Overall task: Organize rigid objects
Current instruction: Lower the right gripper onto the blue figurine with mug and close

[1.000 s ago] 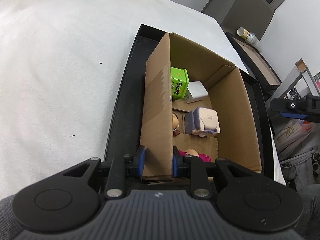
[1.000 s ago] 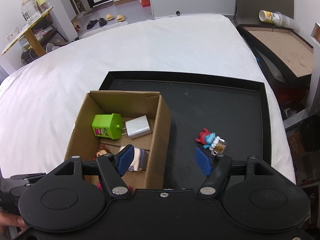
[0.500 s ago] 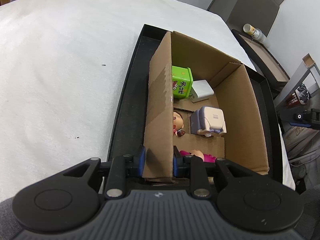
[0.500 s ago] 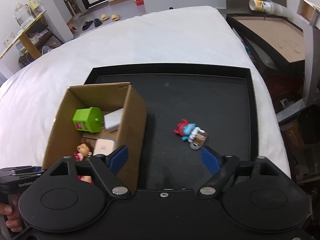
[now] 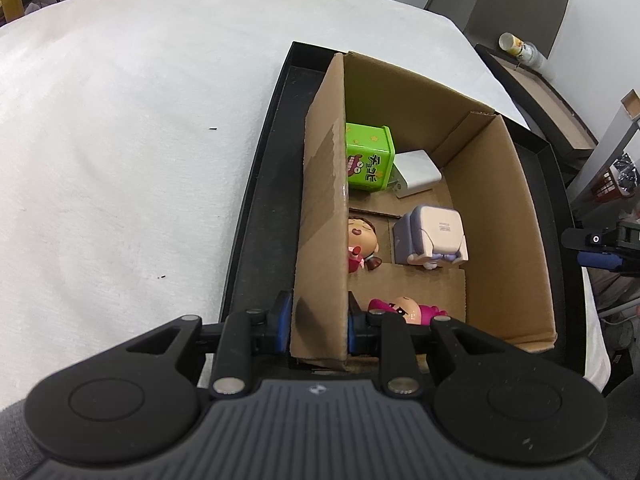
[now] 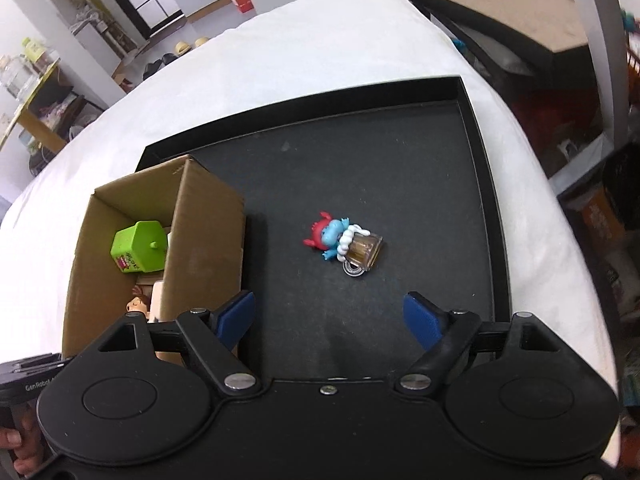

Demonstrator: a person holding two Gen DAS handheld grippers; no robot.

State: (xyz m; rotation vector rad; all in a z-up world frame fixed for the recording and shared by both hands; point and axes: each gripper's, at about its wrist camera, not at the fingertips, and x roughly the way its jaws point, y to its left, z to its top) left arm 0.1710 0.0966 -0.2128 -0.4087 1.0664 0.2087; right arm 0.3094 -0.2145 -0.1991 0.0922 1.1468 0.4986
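The left gripper (image 5: pixel 319 322) pinches the box (image 5: pixel 322 208) wall; the green tin (image 5: pixel 368 158) ahead bears Japanese script, and a pink doll (image 5: pixel 408 309) hides behind its finger. Only the right view shows the blue figure (image 6: pixel 344 242) lying ahead of the wide-open right gripper (image 6: pixel 330 318), on the tray (image 6: pixel 400 168).

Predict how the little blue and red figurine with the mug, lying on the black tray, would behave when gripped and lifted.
The figurine looks like hard moulded plastic, so probably stiff and light. Its knobbly, uneven shape may twist between the open right tongs. The rounded mug part might let it rock or roll if nudged on the tray.
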